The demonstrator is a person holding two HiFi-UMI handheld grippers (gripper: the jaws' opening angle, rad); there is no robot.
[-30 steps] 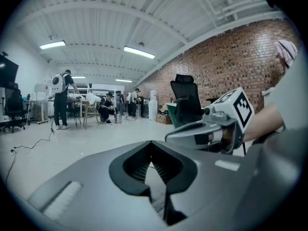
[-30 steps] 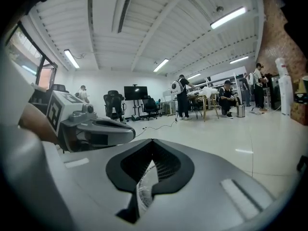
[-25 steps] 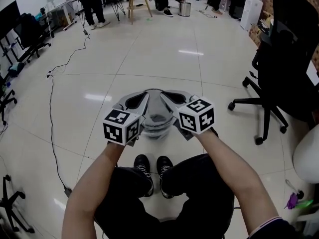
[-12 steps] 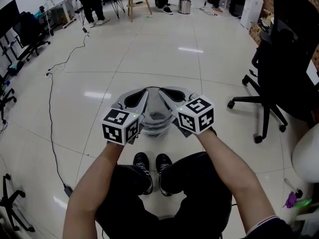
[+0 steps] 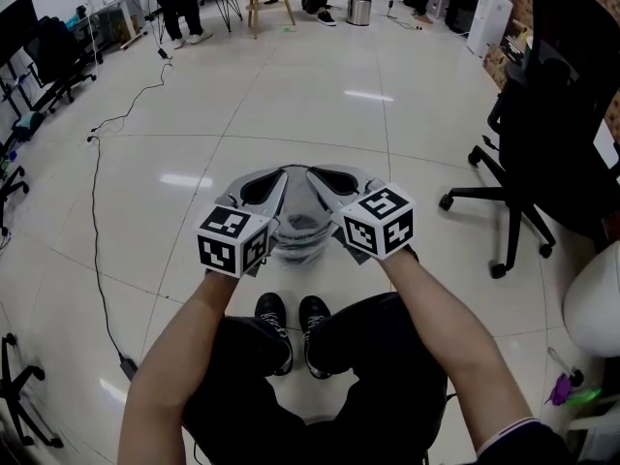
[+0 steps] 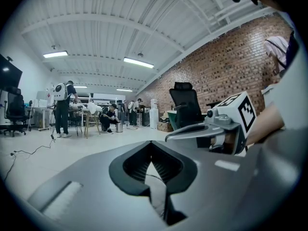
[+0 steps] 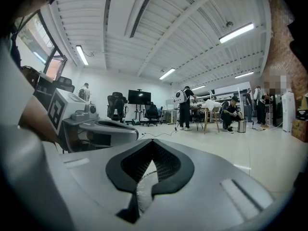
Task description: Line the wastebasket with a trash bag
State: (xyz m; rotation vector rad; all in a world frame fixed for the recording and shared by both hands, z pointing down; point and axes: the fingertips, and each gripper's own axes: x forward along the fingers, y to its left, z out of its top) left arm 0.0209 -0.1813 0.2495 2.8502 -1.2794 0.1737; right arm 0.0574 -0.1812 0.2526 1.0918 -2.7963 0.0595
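- Open glossy floor (image 5: 320,105) stretching beyond the trash bag (image 5: 298,229), out to a small metal bin (image 5: 359,14) and a group of people at the far edge; widest room straight ahead of the trash bag.
- Right of the trash bag, well apart, a black office chair (image 5: 542,134) on castors; left of the trash bag, a black cable (image 5: 97,211) trailing across the tiles.
- Directly below the trash bag, black shoes (image 5: 288,320) side by side on the floor, dark-trousered knees spread either side.
- Left gripper (image 5: 279,178) clenched tight on the trash bag's left side; jaw tips together, pale film showing in the gap beneath them; held almost level, angled inward.
- Right gripper (image 5: 315,175) clamped likewise on the trash bag's right side; crinkled white plastic pinched between its pads; tips close beside the left gripper's, above the bunched plastic.
- Trash bag gathered in grey-white folds, hanging between both grippers, clear of the floor.
- Left forearm (image 5: 179,356) and right forearm (image 5: 441,327) reaching forward from the lap, converging toward the trash bag; marker cubes facing up.
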